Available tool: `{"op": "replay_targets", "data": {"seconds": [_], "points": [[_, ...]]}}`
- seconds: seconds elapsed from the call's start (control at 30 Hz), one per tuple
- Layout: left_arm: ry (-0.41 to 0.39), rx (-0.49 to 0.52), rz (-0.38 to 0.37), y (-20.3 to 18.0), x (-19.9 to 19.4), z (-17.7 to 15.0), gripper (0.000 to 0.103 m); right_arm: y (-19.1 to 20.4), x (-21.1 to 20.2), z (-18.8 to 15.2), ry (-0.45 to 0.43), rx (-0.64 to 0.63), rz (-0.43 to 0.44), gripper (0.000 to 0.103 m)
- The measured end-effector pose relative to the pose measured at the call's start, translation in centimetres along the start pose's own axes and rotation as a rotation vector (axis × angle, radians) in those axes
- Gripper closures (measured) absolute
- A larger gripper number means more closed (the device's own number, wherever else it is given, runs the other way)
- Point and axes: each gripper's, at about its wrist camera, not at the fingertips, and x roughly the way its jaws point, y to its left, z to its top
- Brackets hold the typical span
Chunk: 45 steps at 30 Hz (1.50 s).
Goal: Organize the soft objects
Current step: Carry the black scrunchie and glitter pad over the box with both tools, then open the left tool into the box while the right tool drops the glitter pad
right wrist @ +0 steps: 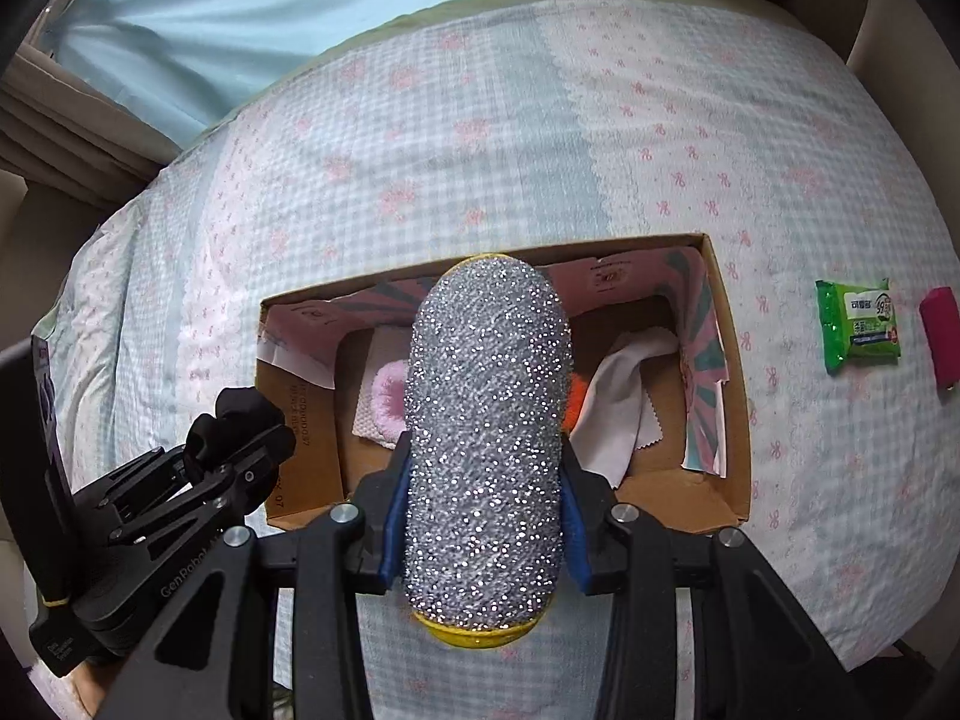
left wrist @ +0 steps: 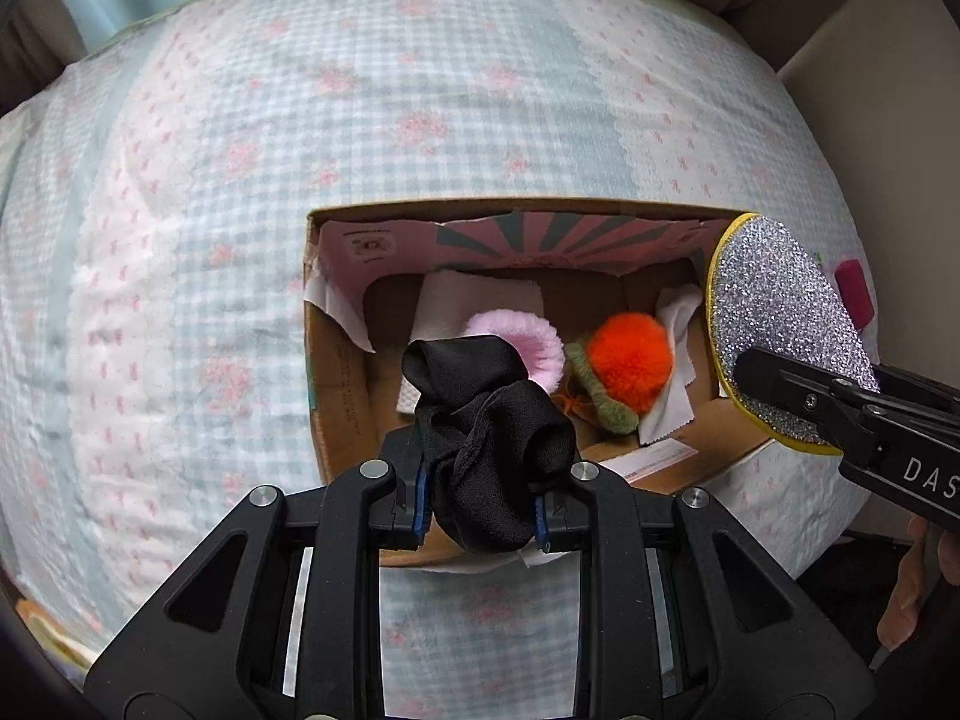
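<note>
Jaws clamping black cloth [left wrist: 486, 450] and sponge [right wrist: 486, 438] above cluttered box [right wrist: 729, 372]

Both wrist cameras look steeply down at close range on the open cardboard box [left wrist: 336, 396] resting on the bed [left wrist: 180, 240]. The left view sits over the box's near left corner, the right view over its near edge. Both views share the box interior and the surrounding bedspread.

One box [right wrist: 729, 360], two tongs-held soft items.
</note>
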Motion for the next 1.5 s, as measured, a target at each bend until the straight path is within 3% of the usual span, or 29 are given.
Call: {"op": "replay_targets", "data": {"seconds": [0.17,0.4,0.47,0.5,0.57,0.6,0.67,0.83,1.13,1.5], "points": [[0.079,0.044,-0.002,-0.6,3.3,0.4,0.082,-1.3,3.5,1.0,0.105,0.041,-0.001,0.063],[0.125,0.084,-0.001,-1.2,5.5,0.5,0.082,-1.9,6.0,2.4,0.179,0.066,-0.014,0.061],[0.139,0.093,-0.017,-1.3,5.7,0.4,0.082,-1.8,6.5,2.8,0.195,0.074,-0.01,0.049],[0.145,0.103,-0.018,-1.5,5.9,0.4,0.075,-1.7,6.7,3.0,0.2,0.078,-0.011,0.042],[0.144,0.135,-0.015,-2.0,6.1,0.5,0.036,-1.8,7.0,3.2,0.195,0.098,0.002,0.008],[0.143,0.152,-0.005,-2.2,6.1,0.5,0.0,-1.8,7.1,3.3,0.198,0.108,0.009,0.001],[0.136,0.173,-0.007,-2.5,5.9,0.3,0.0,-2.0,7.4,3.4,0.223,0.111,0.009,0.0],[0.122,0.166,-0.039,-2.7,4.9,-0.1,0.0,-2.8,6.9,3.1,0.211,0.109,-0.022,0.0],[0.1,0.147,-0.045,-2.9,2.9,-1.4,0.0,-3.4,4.9,1.9,0.164,0.132,-0.005,0.0],[-0.009,0.155,-0.028,-4.2,-4.6,-3.1,0.0,-1.3,-0.9,-0.5,0.061,0.04,0.02,0.0]]}}
